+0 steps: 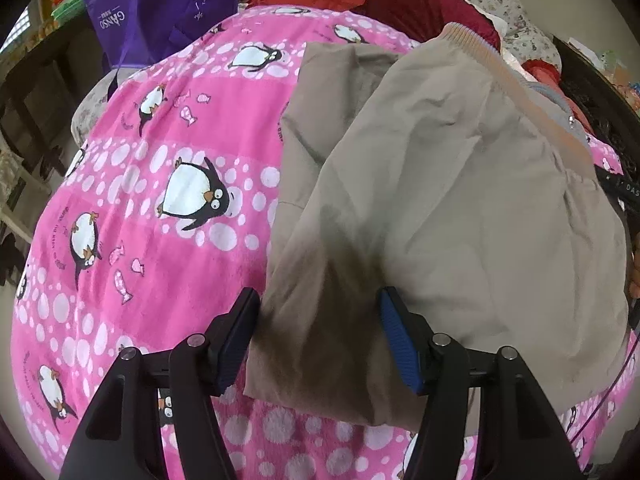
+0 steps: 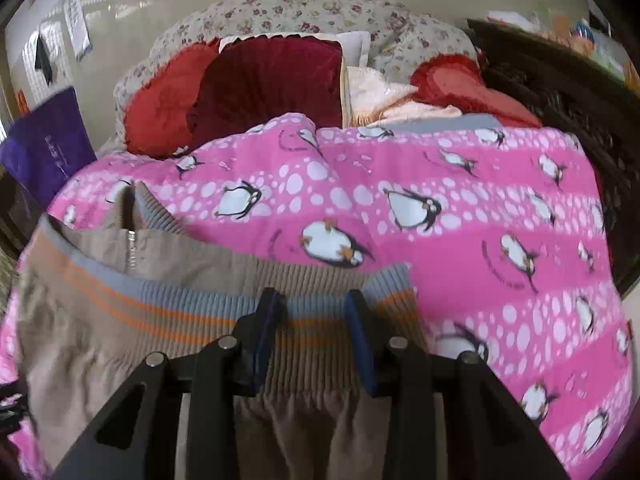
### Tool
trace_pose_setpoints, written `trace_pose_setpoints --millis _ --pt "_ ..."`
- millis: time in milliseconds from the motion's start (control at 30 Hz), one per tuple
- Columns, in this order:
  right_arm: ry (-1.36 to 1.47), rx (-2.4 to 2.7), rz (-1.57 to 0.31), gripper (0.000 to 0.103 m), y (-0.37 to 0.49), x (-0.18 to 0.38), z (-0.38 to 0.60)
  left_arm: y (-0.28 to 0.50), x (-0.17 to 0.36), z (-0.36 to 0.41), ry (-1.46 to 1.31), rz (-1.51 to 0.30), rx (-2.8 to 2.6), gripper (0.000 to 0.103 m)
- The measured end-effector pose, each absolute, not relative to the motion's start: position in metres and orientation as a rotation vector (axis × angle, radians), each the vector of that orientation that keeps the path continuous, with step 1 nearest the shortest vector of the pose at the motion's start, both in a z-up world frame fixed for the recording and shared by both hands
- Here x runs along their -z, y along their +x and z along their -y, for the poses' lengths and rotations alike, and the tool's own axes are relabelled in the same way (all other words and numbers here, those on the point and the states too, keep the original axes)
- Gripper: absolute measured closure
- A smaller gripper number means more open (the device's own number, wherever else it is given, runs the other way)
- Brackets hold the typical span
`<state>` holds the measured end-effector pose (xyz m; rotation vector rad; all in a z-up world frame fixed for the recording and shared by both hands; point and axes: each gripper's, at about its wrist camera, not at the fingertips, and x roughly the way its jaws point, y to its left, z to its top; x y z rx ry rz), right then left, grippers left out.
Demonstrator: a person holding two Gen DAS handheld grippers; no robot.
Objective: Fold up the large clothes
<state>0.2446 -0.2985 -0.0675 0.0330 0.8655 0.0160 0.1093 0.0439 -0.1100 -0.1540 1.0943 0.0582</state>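
Beige padded jacket (image 1: 460, 200) lies part-folded on the pink penguin blanket (image 1: 160, 168). Left gripper (image 1: 320, 344) stands apart over its near edge, right gripper (image 2: 316, 336) apart astride the striped ribbed hem (image 2: 180, 300). Further folds look needed; red cushions (image 2: 240, 88) lie beyond.

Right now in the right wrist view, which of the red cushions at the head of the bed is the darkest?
The maroon velvet cushion in the middle. The red cushion to its left and the red cushion on the right are brighter, with scalloped edges.
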Motion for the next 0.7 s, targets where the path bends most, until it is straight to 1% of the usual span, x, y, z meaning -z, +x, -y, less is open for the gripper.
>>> trace_pose_setpoints --millis 67,167,233,267,300,333,467,700 --pt "-0.007 -0.022 -0.867 0.067 0.247 0.064 0.295 0.11 0.111 -0.043 -0.149 -1.093 -0.062 0.053" --pt "0.017 -0.032 -0.861 0.067 0.229 0.046 0.295 0.11 0.111 -0.042 -0.148 -1.088 -0.067 0.053" --pt "0.026 -0.054 -0.822 0.06 0.206 0.029 0.293 0.109 0.111 -0.042 -0.152 -1.085 -0.068 0.053" --pt "0.027 -0.076 -0.802 0.052 0.193 0.021 0.289 0.108 0.11 -0.042 -0.154 -1.083 -0.068 0.053" --pt "0.028 -0.101 -0.786 0.046 0.183 0.014 0.285 0.107 0.109 -0.042 -0.157 -1.082 -0.068 0.053" --pt "0.024 -0.14 -0.773 0.045 0.169 0.008 0.278 0.106 0.108 -0.043 -0.159 -1.081 -0.068 0.053" --pt "0.025 -0.253 -0.786 0.045 0.137 0.003 0.255 0.1 0.102 -0.044 -0.161 -1.072 -0.068 0.053" --pt "0.009 -0.302 -0.87 0.045 0.119 0.042 0.227 0.092 0.097 -0.045 -0.179 -1.068 -0.058 0.053"
